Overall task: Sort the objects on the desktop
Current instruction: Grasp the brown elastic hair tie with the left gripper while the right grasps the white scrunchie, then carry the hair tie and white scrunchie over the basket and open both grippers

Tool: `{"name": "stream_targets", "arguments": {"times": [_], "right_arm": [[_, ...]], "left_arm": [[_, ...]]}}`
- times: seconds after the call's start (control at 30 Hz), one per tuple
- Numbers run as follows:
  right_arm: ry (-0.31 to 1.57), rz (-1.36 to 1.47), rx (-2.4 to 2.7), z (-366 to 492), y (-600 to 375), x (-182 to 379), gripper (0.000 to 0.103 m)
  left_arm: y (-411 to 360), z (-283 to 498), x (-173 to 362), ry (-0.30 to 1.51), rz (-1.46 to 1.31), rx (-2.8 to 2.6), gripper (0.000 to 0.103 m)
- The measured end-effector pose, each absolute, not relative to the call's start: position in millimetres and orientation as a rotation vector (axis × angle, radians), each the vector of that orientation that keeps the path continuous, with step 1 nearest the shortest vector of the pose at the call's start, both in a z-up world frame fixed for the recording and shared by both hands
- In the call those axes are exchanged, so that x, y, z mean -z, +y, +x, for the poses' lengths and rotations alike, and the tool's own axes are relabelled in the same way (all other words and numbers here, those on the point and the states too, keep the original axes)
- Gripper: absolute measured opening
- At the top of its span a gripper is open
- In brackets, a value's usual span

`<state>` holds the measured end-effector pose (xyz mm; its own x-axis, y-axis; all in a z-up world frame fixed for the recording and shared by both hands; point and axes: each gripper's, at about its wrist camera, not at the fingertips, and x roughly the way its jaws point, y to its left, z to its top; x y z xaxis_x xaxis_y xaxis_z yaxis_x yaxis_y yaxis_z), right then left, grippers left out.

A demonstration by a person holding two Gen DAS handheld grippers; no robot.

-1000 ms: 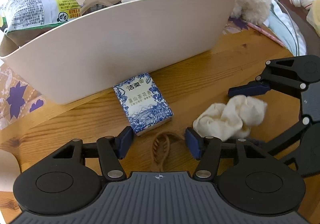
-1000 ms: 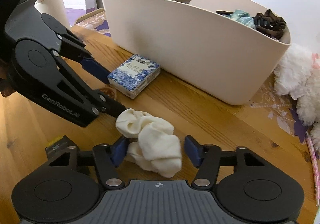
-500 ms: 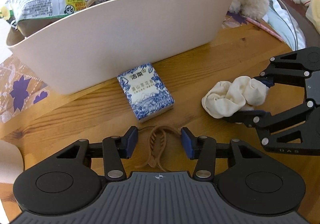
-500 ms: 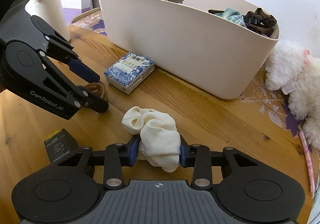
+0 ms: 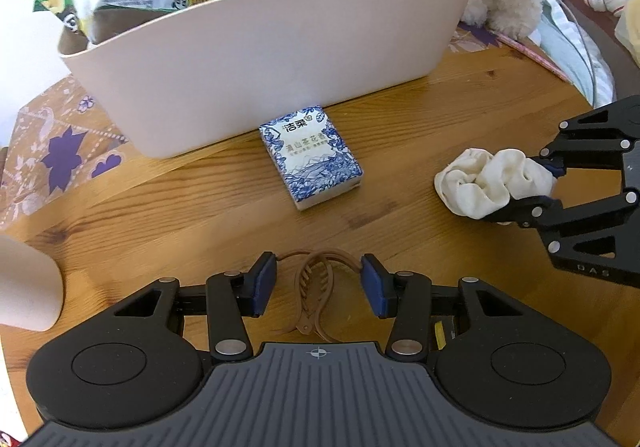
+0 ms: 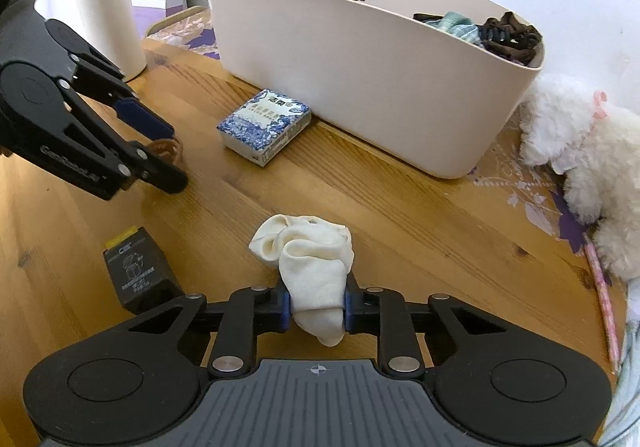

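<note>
A brown hair claw clip (image 5: 316, 287) sits between the pads of my left gripper (image 5: 319, 279), its splayed arms touching both pads just above the wooden table (image 5: 160, 215). From the right wrist view the left gripper (image 6: 164, 151) holds the clip (image 6: 170, 145) at the left. My right gripper (image 6: 316, 305) is closing on a cream scrunchie (image 6: 308, 255), and its pads squeeze the fabric. It grips the scrunchie (image 5: 480, 183) at the right edge of the left wrist view, right gripper (image 5: 528, 191). The beige bin (image 5: 280, 47) stands behind, full of several items.
A blue-and-white tissue pack (image 5: 312, 161) lies in front of the bin (image 6: 380, 87). A small black box (image 6: 138, 275) sits near the right gripper. A cream bottle (image 6: 108, 11) stands at the left, a white plush toy (image 6: 580, 151) at the right.
The right jaws have closed from wide apart onto the scrunchie. The left jaws narrowed around the hair clip, and the left gripper drew back from the bin with the clip between them.
</note>
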<state>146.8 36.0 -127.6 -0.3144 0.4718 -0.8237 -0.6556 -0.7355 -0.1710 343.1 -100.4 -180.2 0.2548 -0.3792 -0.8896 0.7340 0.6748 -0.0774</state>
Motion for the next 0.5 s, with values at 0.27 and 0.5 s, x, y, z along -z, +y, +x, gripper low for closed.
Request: {"name": "stream_targets", "arguments": {"times": [0.27,0.5], "right_arm": [[0.238,-1.141,-2.092,157,35,101,0.021],[0.181,-1.072,-2.087,165,42,66,0.021]], "left_arm": [[-87,342,156,1.025,0.373,0.772,0.047],[-70,350,122,0.954,0.375,0.764,0.048]]}}
